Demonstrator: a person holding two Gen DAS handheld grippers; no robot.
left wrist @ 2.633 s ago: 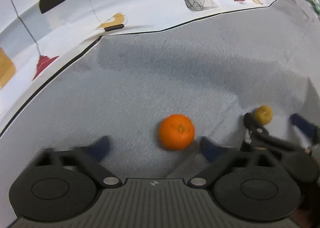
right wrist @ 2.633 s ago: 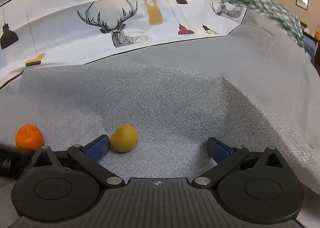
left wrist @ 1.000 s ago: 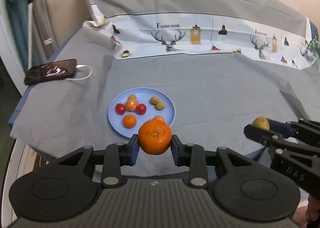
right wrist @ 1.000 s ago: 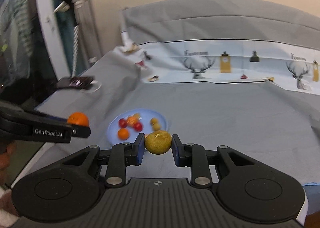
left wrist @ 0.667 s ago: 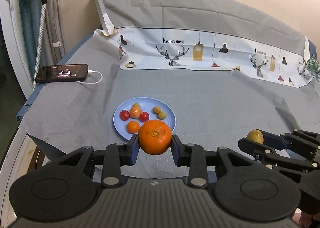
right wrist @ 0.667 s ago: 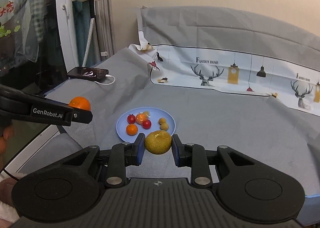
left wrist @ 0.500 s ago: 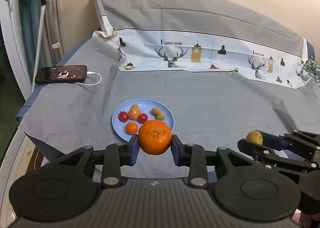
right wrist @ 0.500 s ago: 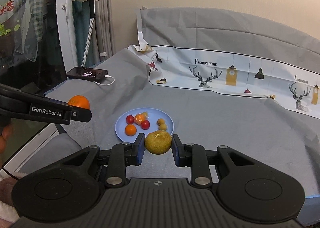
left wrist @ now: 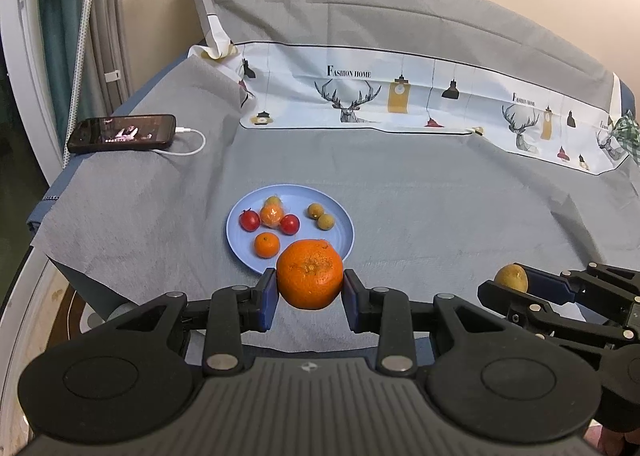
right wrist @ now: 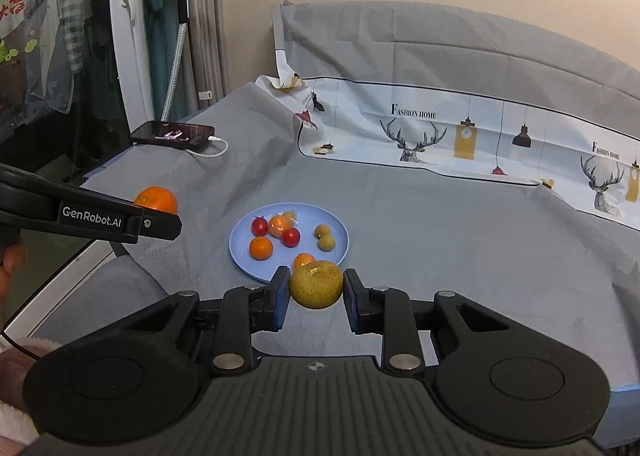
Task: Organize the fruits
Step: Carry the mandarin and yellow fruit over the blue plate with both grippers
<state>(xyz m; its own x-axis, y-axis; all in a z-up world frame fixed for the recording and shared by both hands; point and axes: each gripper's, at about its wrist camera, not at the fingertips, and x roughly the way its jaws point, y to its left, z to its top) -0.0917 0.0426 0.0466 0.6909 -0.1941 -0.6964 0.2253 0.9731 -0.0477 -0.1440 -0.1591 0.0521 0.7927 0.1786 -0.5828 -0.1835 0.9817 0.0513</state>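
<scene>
Phone (left wrist: 122, 133) on charging cable at far left of grey sheet (left wrist: 440, 196). Blue plate (left wrist: 344, 224) of small fruit ahead, nothing between. Orange (left wrist: 310, 274) clamped in left gripper (left wrist: 310, 298), raised over near plate rim. Yellow-green fruit (right wrist: 316, 284) pinched in right gripper (right wrist: 316, 302), likewise aloft nearby.

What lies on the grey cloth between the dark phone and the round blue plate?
Only bare grey cloth lies between the dark phone and the round blue plate, apart from the phone's white cable; both wrist views show this.
</scene>
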